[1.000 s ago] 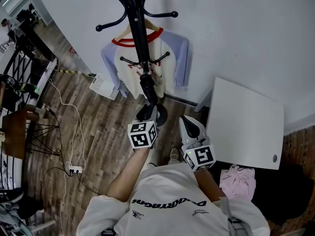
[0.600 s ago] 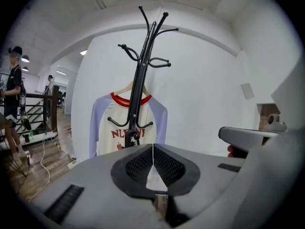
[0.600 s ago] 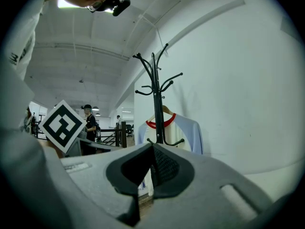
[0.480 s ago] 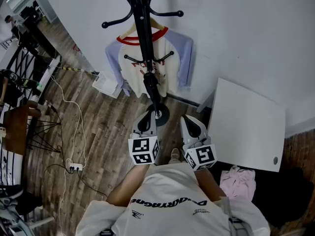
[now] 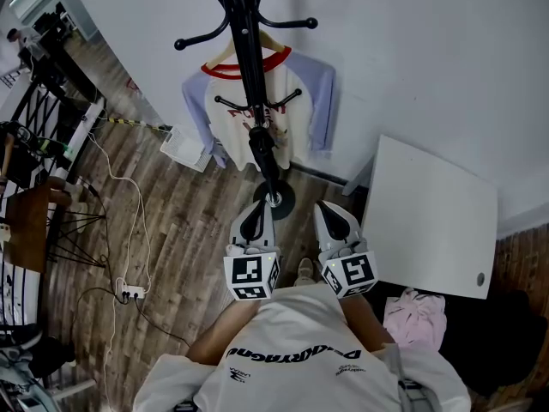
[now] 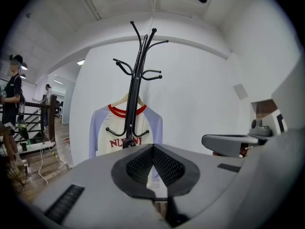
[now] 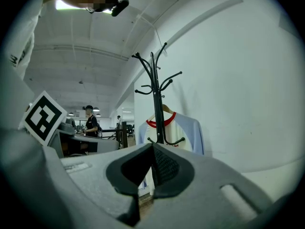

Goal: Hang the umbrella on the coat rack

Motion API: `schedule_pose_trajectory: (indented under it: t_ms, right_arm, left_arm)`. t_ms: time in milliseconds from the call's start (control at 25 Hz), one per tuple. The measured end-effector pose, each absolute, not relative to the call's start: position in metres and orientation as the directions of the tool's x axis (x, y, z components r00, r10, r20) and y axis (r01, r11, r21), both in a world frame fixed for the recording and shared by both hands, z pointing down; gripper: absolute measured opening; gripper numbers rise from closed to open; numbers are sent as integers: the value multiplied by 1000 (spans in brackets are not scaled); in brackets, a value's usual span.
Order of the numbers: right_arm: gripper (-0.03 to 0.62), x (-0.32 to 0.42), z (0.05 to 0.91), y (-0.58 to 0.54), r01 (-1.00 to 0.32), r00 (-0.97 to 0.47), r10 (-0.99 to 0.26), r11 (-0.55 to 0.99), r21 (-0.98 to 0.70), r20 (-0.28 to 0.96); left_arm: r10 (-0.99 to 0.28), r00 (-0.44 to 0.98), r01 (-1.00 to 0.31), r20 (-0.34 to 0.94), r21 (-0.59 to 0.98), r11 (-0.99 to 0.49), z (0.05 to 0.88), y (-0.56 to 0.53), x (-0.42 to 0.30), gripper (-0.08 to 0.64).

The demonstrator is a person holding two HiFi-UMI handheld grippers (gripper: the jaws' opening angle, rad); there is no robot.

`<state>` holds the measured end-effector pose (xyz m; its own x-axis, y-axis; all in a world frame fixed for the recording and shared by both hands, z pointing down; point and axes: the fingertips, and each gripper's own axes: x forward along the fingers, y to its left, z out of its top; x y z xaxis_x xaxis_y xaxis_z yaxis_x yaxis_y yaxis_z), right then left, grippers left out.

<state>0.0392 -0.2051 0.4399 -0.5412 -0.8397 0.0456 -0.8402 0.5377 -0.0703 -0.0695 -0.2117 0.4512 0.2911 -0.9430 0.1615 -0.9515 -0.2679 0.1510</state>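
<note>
Umbrella (image 5: pixel 262 151) is hanging folded along the coat rack (image 5: pixel 244 50) pole, apparently from a lower hook. Left tongs (image 5: pixel 255 213) and right tongs (image 5: pixel 330 215) are resting closed and empty, probably because nothing needs carrying.

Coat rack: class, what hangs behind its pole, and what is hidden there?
A red-collared shirt on a hanger hangs behind the pole, in front of the wall. The pole covers the middle of its red lettering.
</note>
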Motion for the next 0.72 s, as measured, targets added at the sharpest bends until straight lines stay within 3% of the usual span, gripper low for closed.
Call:
schedule_pose_trajectory:
  t_ms: [720]
  right_arm:
    - [-2,36,445,-207,-834,-551,-832,549,-54,61]
  left_arm:
    - [-942,293,-951,164,150,-270,460,-205,-64,-3]
